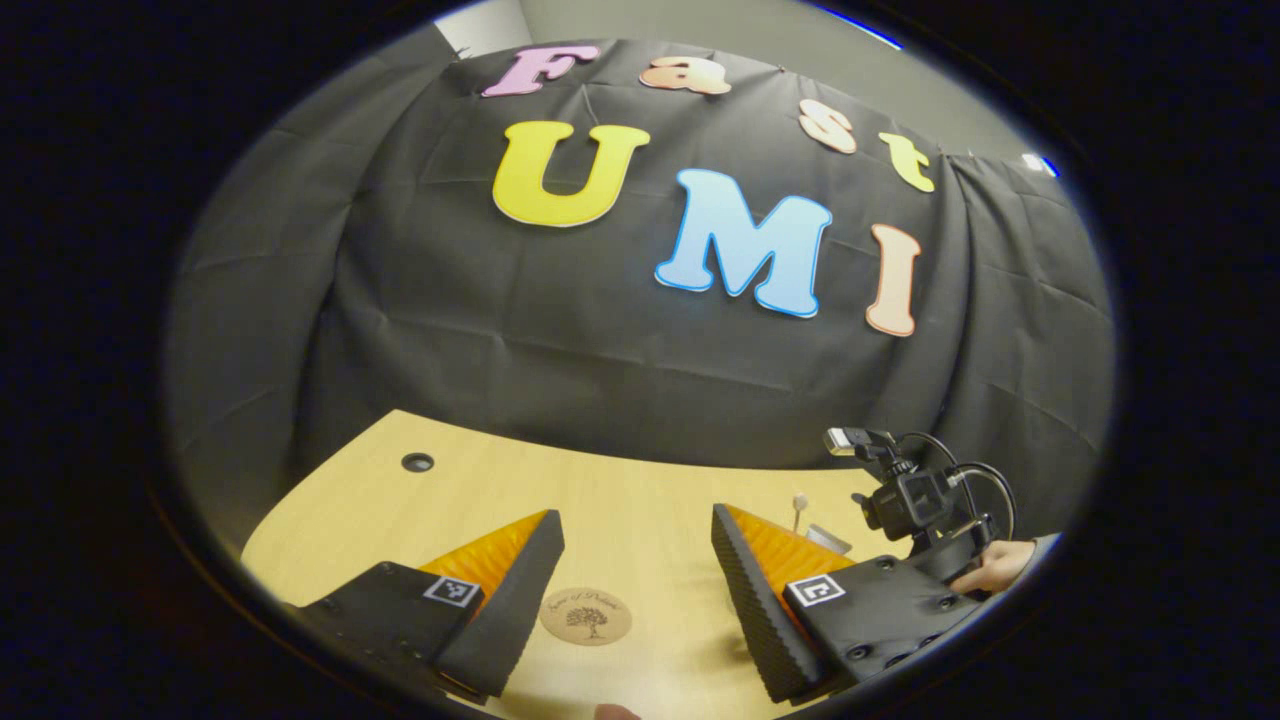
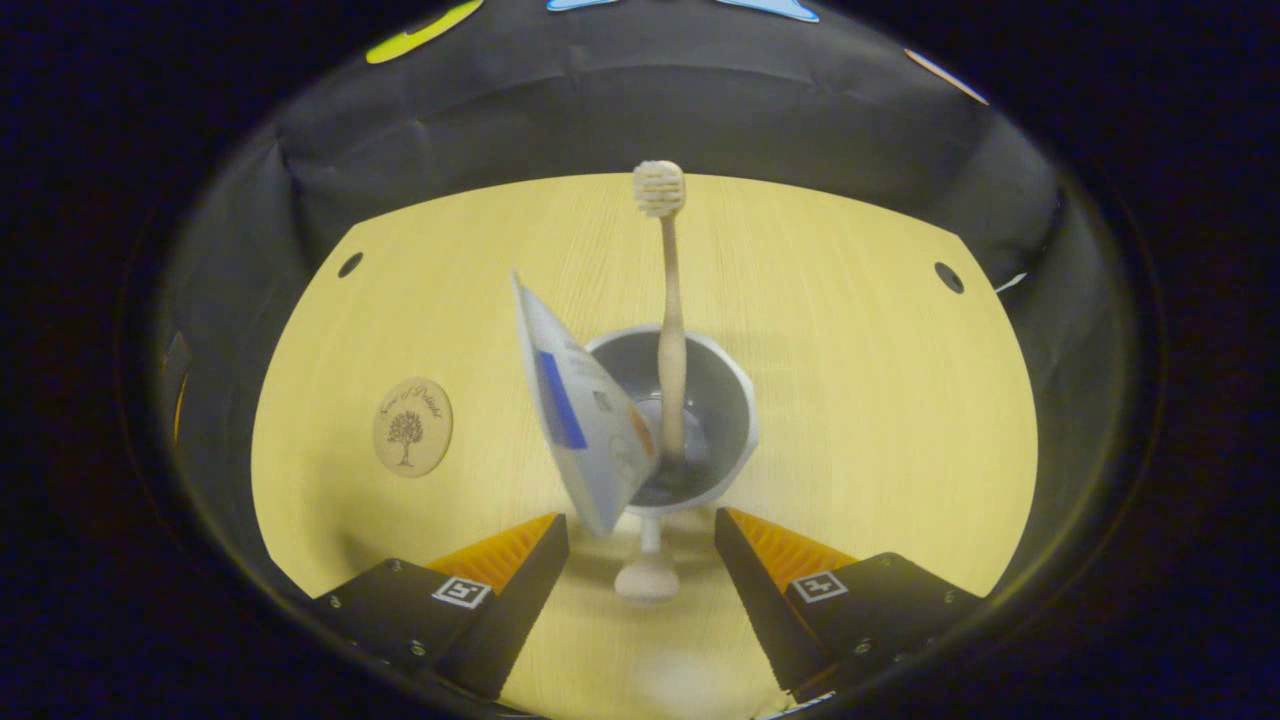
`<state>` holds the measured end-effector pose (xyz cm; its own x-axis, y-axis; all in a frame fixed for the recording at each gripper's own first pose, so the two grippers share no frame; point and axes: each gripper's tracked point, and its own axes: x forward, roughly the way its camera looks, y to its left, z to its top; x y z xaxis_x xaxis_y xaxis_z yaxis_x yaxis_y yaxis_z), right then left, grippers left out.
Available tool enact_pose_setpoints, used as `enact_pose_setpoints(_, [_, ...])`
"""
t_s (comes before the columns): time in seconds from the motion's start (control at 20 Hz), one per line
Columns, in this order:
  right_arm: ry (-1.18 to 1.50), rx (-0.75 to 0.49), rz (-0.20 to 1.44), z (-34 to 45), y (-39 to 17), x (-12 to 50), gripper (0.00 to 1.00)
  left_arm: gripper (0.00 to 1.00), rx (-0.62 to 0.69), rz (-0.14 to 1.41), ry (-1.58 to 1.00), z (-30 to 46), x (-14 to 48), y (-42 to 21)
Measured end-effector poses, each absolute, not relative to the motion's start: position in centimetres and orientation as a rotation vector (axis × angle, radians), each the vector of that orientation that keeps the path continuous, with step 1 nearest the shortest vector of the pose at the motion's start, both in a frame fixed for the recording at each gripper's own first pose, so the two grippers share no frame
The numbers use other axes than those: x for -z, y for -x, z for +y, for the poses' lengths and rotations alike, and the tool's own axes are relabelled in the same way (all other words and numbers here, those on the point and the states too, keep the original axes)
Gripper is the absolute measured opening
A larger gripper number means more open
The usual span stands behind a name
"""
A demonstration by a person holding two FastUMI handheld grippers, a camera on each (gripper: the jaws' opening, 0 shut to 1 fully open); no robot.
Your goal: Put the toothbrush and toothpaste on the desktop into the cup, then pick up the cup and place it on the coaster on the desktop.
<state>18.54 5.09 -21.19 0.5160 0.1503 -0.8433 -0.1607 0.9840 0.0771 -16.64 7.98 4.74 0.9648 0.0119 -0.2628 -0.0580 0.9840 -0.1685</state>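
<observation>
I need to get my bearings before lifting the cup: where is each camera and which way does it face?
Left gripper view: rides the left tool, low over the desk, facing the booth wall; a hand at right.
Right gripper view: rides the right tool, looking down at the cup holding toothbrush and toothpaste.
Shared: the coaster.

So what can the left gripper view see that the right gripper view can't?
The left gripper view catches a person's hand at the desk's right edge. The right gripper view looks down into the cup, with the toothbrush and toothpaste standing inside it. Both take in the round coaster, lying bare on the wooden desktop.
</observation>
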Motion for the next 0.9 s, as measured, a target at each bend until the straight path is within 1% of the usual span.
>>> enact_pose_setpoints(0.25, [0.008, -0.176, 1.075, 5.1, -19.2, 22.2, 0.91, 0.96, -0.061, 0.282, 0.198, 9.7, -3.9, 17.6])
enact_pose_setpoints(0.3, [0.01, -0.169, 1.084, 5.0, -19.3, 22.4, 0.93, 0.96, -0.064, 0.287, 0.203, 10.1, -3.7, 17.8])
enact_pose_setpoints(0.35, [0.015, -0.164, 1.094, 4.8, -19.4, 22.6, 0.91, 0.92, -0.067, 0.29, 0.207, 10.4, -3.6, 17.8])
enact_pose_setpoints(0.4, [0.024, -0.156, 1.101, 4.6, -19.5, 22.8, 0.91, 0.96, -0.07, 0.293, 0.21, 10.6, -3.5, 17.9])
enact_pose_setpoints(0.5, [0.023, -0.154, 1.117, 4.5, -19.6, 23.0, 0.82, 0.96, -0.077, 0.299, 0.214, 11.3, -3.3, 18.3])
enact_pose_setpoints(0.55, [0.024, -0.15, 1.127, 4.4, -19.7, 23.2, 0.84, 0.95, -0.082, 0.3, 0.218, 11.6, -3.2, 18.3])
enact_pose_setpoints(0.65, [0.015, -0.155, 1.159, 4.6, -19.3, 23.7, 0.7, 0.96, -0.087, 0.301, 0.227, 12.2, -3.0, 18.4])
enact_pose_setpoints(0.7, [0.02, -0.14, 1.168, 4.3, -19.4, 23.6, 0.61, 0.96, -0.09, 0.302, 0.229, 12.3, -3.0, 18.5])
enact_pose_setpoints(0.8, [0.001, -0.152, 1.182, 4.6, -19.4, 24.0, 0.43, 0.96, -0.095, 0.305, 0.232, 12.7, -2.9, 18.6])
enact_pose_setpoints(0.85, [0.007, -0.126, 1.194, 4.5, -19.0, 24.3, 0.46, 0.96, -0.096, 0.306, 0.235, 12.9, -2.8, 18.6])
enact_pose_setpoints(0.9, [-0.004, -0.129, 1.191, 4.6, -19.3, 23.7, 0.39, 0.96, -0.097, 0.308, 0.236, 13.0, -2.7, 18.7])
